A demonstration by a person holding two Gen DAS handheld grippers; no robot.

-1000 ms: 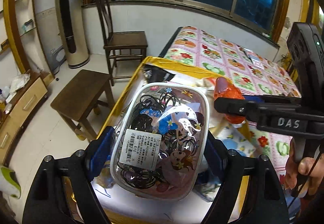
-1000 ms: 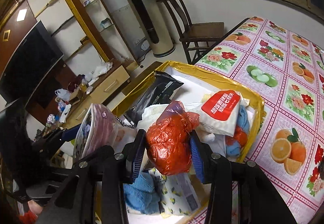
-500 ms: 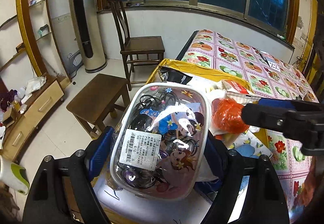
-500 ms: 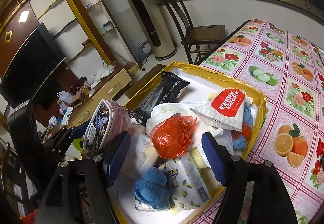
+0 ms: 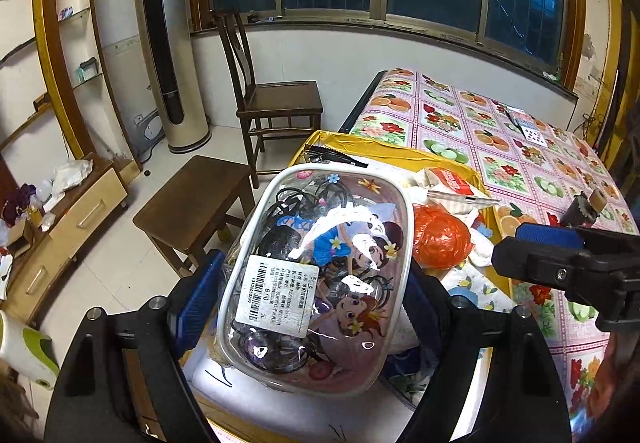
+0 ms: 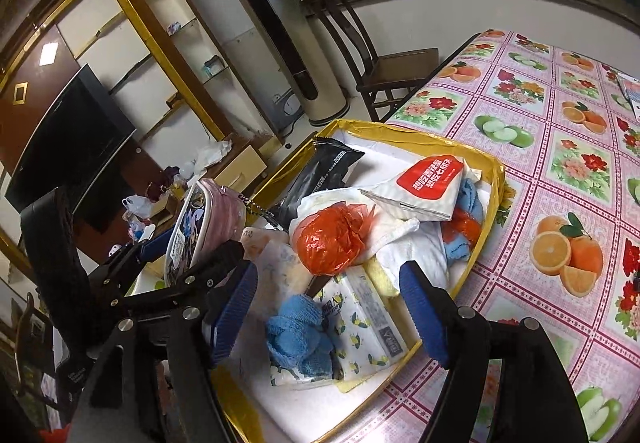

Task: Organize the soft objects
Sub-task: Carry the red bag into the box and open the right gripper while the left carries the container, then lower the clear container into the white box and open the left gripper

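We are holding the clear pouch (image 5: 316,275) clamped in the left tongs (image 5: 308,295) above the yellow-rimmed tray (image 6: 494,179); the right tongs (image 6: 326,307) are gaping empty (orange bag (image 6: 334,239) lying in the tray), so setting the pouch down looks next.

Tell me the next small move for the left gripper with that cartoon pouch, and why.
Probably lower the cartoon pouch into the bare white corner of the gold-rimmed box and release. The left gripper holds it above the box, while the right gripper is open and empty, the orange bag lying in the pile.

Black gripper frames (image 6: 328,307), blue-padded jaws, silver screws
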